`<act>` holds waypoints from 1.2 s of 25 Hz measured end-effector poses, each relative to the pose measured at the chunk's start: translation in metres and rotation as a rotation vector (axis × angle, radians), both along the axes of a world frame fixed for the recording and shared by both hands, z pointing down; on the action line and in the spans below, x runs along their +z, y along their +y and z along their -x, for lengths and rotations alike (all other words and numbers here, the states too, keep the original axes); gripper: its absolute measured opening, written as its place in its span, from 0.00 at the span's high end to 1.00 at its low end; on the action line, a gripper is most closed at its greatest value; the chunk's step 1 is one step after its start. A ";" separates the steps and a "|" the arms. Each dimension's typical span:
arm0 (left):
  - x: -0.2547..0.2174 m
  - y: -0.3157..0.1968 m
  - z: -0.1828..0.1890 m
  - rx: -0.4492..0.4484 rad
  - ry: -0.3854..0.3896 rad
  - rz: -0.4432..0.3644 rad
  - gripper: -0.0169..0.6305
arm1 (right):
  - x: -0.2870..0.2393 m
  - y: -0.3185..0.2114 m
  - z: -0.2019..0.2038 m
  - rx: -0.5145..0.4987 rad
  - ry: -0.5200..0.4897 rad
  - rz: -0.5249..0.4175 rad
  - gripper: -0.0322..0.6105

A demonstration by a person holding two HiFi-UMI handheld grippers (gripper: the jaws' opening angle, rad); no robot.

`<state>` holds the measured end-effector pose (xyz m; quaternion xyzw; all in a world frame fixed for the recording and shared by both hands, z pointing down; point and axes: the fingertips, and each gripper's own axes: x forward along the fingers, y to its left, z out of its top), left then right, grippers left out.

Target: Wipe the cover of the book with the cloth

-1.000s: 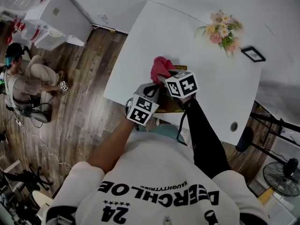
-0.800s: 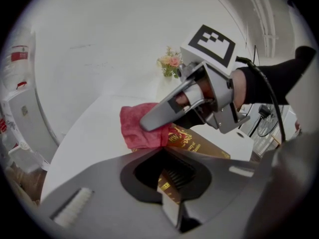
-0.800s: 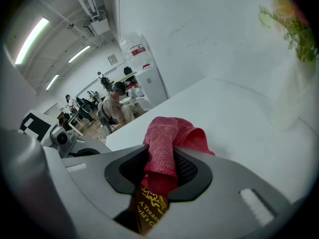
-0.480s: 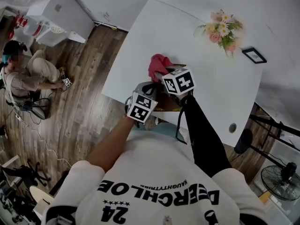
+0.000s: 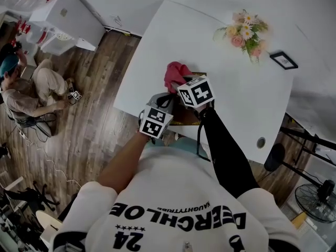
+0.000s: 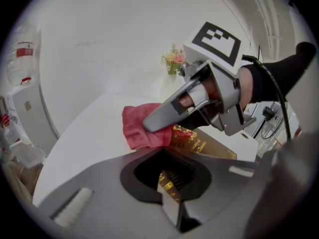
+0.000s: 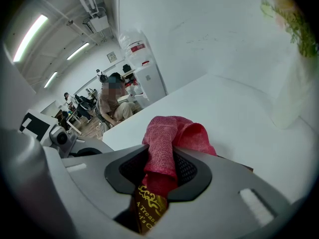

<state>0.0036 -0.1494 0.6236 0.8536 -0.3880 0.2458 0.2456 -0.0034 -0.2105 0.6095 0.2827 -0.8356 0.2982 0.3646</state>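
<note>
Right claw point(image 7: 158, 183) is clamped on a red cloth point(image 7: 172, 133) — the fabric is bunched up between the two jaws and flops out ahead of them in a loose fold. Right under that pinch is the book point(image 7: 148, 210), dark brown cover with gold lettering, and the cloth rests on the cover at its far end. Left claw point(image 6: 172, 205) has its jaws pressed together on the near end of the same book. You can see a strip of the cover with gold print through the gap behind the tips. In the left gripper view the right claw comes in from the right at a slant, nose down on the cloth. Part of the cloth spills off the book onto the tabletop point(image 5: 236, 98).

The book lies flat near the front edge of the white tabletop, just in front of the person holding both grippers. Farther back on the tabletop there's a bunch of pink and yellow flowers point(image 5: 244, 33) and, to the right of it, a small black picture frame point(image 5: 283, 60) — both well apart from the book. Off to the left, past the tabletop, another person point(image 5: 26, 88) sits on the wood floor point(image 5: 89, 135) near a white cabinet point(image 5: 65, 14).
</note>
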 end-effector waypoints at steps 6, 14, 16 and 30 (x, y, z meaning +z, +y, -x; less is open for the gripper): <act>0.000 -0.001 -0.002 0.007 -0.006 0.001 0.90 | 0.001 -0.002 -0.007 0.006 0.028 -0.018 0.79; 0.000 0.000 -0.001 0.009 -0.004 0.003 0.90 | 0.000 -0.004 -0.017 0.023 0.038 -0.023 0.79; 0.000 0.000 -0.001 0.009 -0.001 0.003 0.90 | 0.000 -0.005 -0.021 0.030 0.044 -0.026 0.79; 0.000 0.000 -0.002 0.025 0.001 0.008 0.90 | 0.001 -0.009 -0.070 0.126 0.081 -0.047 0.79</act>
